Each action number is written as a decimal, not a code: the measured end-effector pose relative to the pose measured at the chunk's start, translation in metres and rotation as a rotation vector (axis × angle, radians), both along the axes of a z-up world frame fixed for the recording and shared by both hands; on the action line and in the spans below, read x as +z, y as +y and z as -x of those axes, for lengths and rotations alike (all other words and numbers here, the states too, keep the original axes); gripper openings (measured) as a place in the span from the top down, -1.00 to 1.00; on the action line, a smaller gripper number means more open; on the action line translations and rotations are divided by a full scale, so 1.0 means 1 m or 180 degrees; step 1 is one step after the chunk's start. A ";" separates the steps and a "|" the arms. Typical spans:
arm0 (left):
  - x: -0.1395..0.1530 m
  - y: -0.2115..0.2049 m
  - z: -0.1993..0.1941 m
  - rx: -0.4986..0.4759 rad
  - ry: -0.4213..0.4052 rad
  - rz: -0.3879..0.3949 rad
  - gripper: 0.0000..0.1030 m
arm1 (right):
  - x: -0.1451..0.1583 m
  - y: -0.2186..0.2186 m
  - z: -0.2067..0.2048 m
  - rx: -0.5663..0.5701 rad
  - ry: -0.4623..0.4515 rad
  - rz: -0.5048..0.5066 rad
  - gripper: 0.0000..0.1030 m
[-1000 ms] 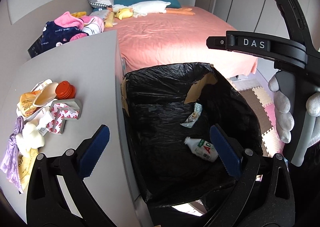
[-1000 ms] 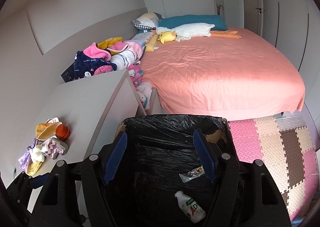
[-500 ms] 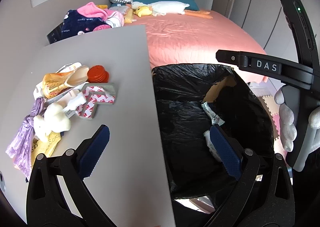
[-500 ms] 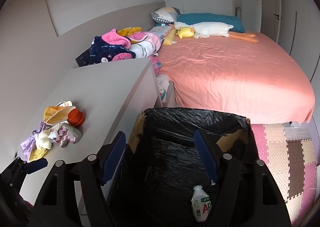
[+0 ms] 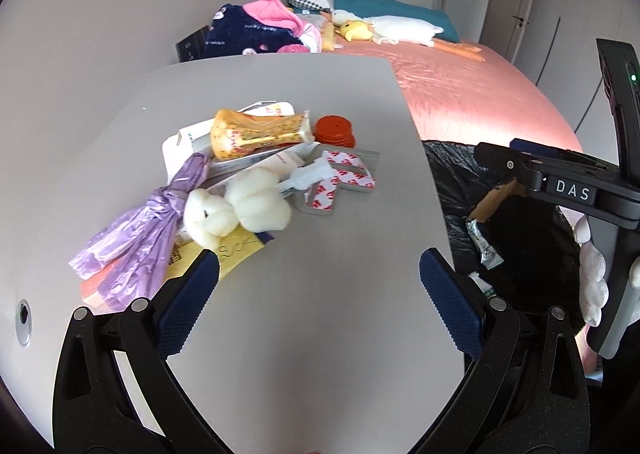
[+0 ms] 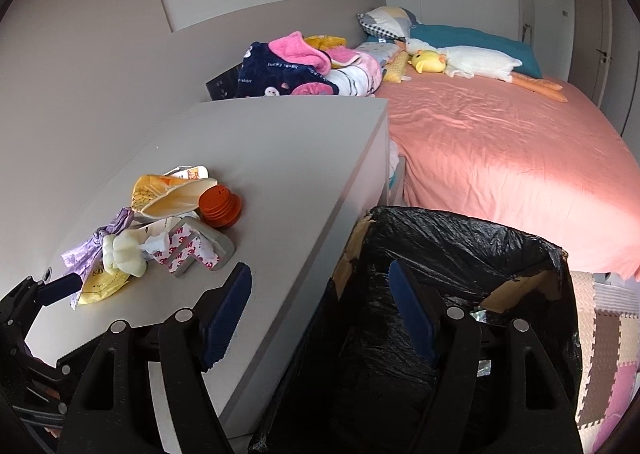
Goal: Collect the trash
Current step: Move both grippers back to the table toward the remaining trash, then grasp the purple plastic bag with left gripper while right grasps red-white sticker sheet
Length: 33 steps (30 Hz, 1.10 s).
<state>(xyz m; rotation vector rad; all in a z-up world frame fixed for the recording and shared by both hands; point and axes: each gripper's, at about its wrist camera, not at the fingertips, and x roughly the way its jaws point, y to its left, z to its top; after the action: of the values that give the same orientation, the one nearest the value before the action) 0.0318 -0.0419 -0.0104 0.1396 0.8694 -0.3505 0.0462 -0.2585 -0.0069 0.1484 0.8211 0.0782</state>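
A pile of trash lies on the grey cabinet top (image 5: 312, 101): a purple plastic bag (image 5: 148, 221), a white foam lump (image 5: 240, 209), an orange wrapper (image 5: 256, 129), a red cap (image 5: 334, 129), 3M tape backing (image 5: 340, 181) and a yellow packet (image 5: 236, 250). My left gripper (image 5: 318, 294) is open and empty, just in front of the pile. The black-lined bin (image 6: 460, 254) stands right of the cabinet, with a wrapper (image 5: 482, 242) inside. My right gripper (image 6: 320, 314) is open and empty over the bin's left rim. The pile also shows in the right wrist view (image 6: 168, 238).
A bed with a pink sheet (image 6: 500, 141) lies beyond the cabinet and bin, with clothes (image 6: 304, 65) and plush toys (image 6: 460, 57) at its head. Foam floor mats (image 6: 608, 334) lie right of the bin. A wall runs along the cabinet's left side.
My left gripper has swung left from above the bin to over the cabinet top, close to the trash pile. My right gripper has shifted left toward the bin's left rim. Both stay open.
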 end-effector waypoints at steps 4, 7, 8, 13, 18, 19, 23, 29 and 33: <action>0.003 0.024 -0.007 0.0148 -0.0016 0.0038 -0.87 | -0.006 0.017 -0.006 0.0124 -0.0010 0.0051 -0.40; 0.005 0.040 -0.012 0.0255 -0.0043 0.0040 -0.87 | -0.010 0.026 -0.011 0.0232 -0.0032 0.0051 -0.39; 0.005 0.046 -0.014 0.0289 -0.0049 0.0044 -0.87 | -0.011 0.029 -0.013 0.0265 -0.0036 0.0046 -0.39; 0.002 0.067 -0.025 0.0463 -0.0034 0.0031 -0.87 | -0.016 0.038 -0.023 0.0369 -0.0003 0.0041 -0.39; -0.002 0.084 -0.035 0.0596 -0.0017 0.0059 -0.78 | -0.022 0.044 -0.033 0.0407 0.0027 0.0024 -0.39; -0.002 0.087 -0.037 0.0608 -0.0011 0.0059 -0.74 | -0.023 0.045 -0.035 0.0418 0.0034 0.0025 -0.39; -0.004 0.095 -0.048 0.0613 0.0007 0.0045 -0.64 | -0.026 0.051 -0.045 0.0473 0.0051 0.0046 -0.39; -0.008 0.104 -0.068 0.0577 0.0060 0.0105 -0.64 | -0.029 0.066 -0.059 0.0611 0.0059 0.0076 -0.39; -0.014 0.110 -0.081 0.0574 0.0132 0.0217 -0.64 | -0.035 0.076 -0.069 0.0703 0.0095 0.0118 -0.31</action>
<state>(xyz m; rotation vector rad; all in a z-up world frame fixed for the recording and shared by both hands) 0.1125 0.0686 -0.0246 -0.0095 0.9028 -0.2146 0.1157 -0.1828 -0.0415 0.0235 0.8662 0.2689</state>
